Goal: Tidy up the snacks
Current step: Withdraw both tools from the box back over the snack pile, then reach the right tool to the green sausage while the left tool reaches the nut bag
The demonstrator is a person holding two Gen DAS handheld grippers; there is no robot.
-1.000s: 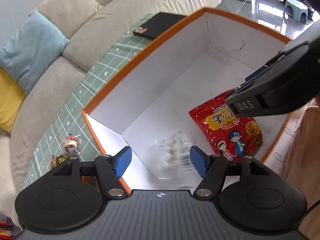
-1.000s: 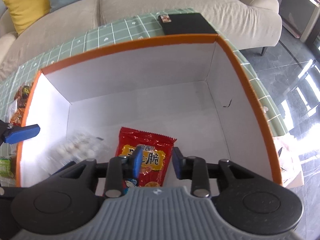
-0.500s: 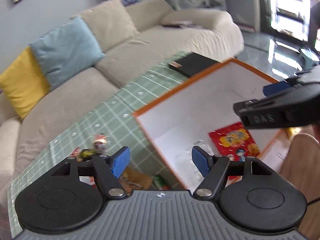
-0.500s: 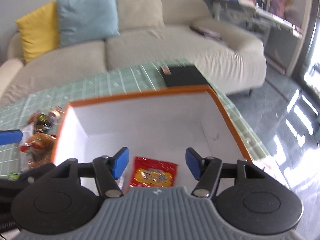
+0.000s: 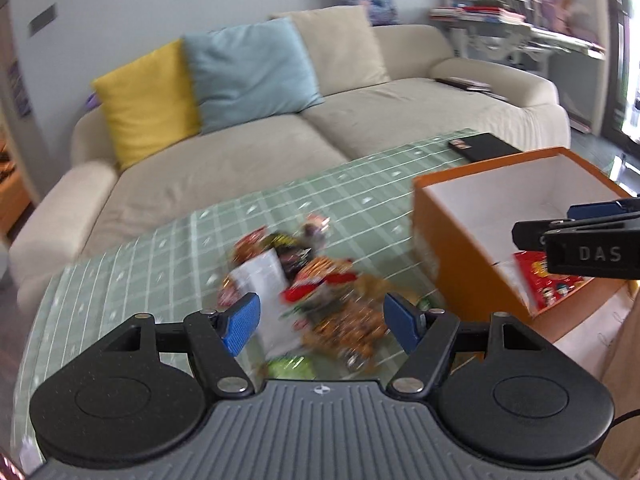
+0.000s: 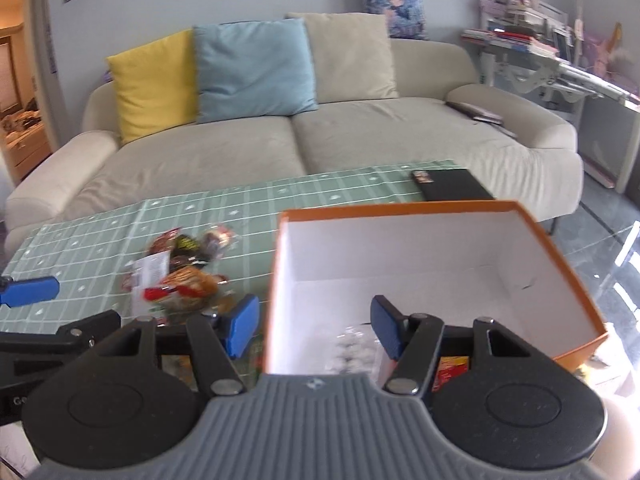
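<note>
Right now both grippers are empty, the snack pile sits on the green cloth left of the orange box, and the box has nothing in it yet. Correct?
Not quite: the orange box already holds a red snack bag, seen in the left wrist view, and a clear packet, seen in the right wrist view. The rest stands: left gripper and right gripper are empty, and the snack pile is left of the box.

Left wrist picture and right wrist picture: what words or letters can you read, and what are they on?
"DAS": white letters on the black side of the right hand-held gripper, seen in the left wrist view.
"Ge": cut off at the picture's edge, on the left hand-held gripper in the right wrist view.
Red snack bag in the orange box: print too small to read.
Snack pile on the table: too blurred.
</note>
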